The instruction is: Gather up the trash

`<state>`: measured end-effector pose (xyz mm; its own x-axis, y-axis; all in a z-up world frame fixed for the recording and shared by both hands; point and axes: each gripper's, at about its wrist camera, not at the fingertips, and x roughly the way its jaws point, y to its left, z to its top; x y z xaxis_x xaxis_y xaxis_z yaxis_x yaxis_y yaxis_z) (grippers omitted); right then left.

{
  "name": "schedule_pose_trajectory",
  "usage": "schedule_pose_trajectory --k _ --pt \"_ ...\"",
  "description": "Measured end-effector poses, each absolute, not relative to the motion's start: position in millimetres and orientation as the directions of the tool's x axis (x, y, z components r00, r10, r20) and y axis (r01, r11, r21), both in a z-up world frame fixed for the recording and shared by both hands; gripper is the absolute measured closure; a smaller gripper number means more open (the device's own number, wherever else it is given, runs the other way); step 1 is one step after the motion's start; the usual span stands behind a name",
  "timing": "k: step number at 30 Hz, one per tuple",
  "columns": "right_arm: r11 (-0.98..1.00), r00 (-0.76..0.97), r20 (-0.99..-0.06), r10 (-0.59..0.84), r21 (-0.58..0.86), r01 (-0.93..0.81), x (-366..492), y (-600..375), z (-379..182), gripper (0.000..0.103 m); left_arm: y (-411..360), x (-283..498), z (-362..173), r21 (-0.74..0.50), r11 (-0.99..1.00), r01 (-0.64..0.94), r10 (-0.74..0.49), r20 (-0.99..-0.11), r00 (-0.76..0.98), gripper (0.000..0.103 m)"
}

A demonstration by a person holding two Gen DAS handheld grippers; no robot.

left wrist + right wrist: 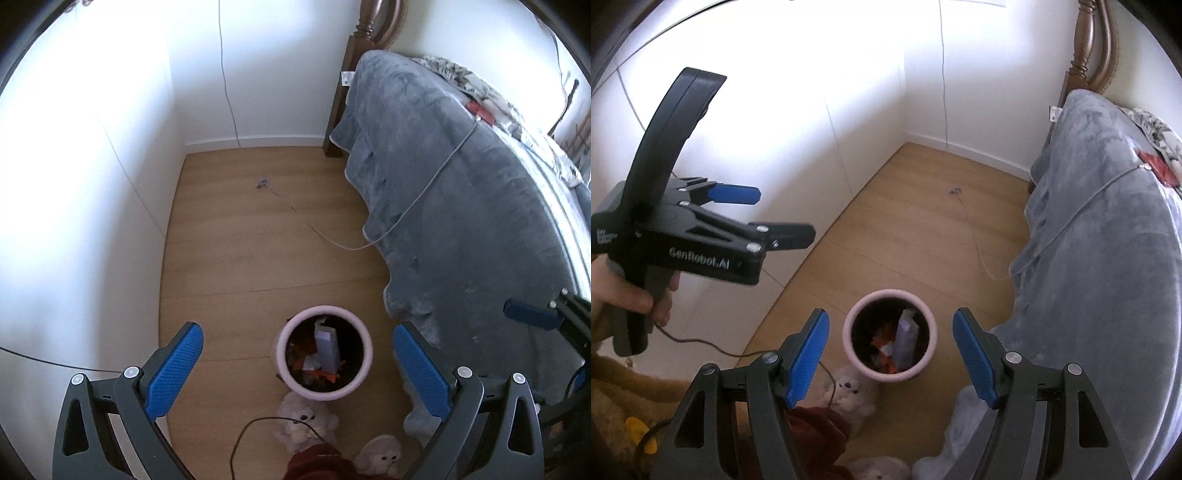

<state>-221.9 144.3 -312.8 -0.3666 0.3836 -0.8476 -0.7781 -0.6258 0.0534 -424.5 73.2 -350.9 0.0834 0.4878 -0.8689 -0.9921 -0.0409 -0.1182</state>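
Observation:
A pink-rimmed round bin [284, 345] stands on the wooden floor beside the bed; it also shows in the right wrist view [849, 332]. Inside it are a pale purple box [327, 350], white paper scraps and orange bits [884, 338]. My left gripper [297, 363] hovers above the bin, open and empty. My right gripper [891, 350] also hovers above the bin, open and empty. The left gripper shows in the right wrist view [783, 214], held in a hand at the left. A red wrapper [480, 112] lies on the bed, also in the right wrist view [1158, 166].
A bed with a grey blanket [461, 206] fills the right side. A grey cable [424, 192] runs from the bed to the floor. Fluffy slippers [304, 424] are below the bin. White cupboard doors [92, 184] line the left. A small dark object [261, 183] lies on the far floor.

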Motion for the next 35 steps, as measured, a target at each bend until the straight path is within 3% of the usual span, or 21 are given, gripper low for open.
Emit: schedule_pose_trajectory --k 35 --pt "-0.627 -0.374 -0.825 0.424 0.030 -0.778 -220.0 99.4 -292.4 0.035 11.2 -411.1 -310.4 -0.129 -0.058 -0.990 0.628 -0.776 0.064 0.000"
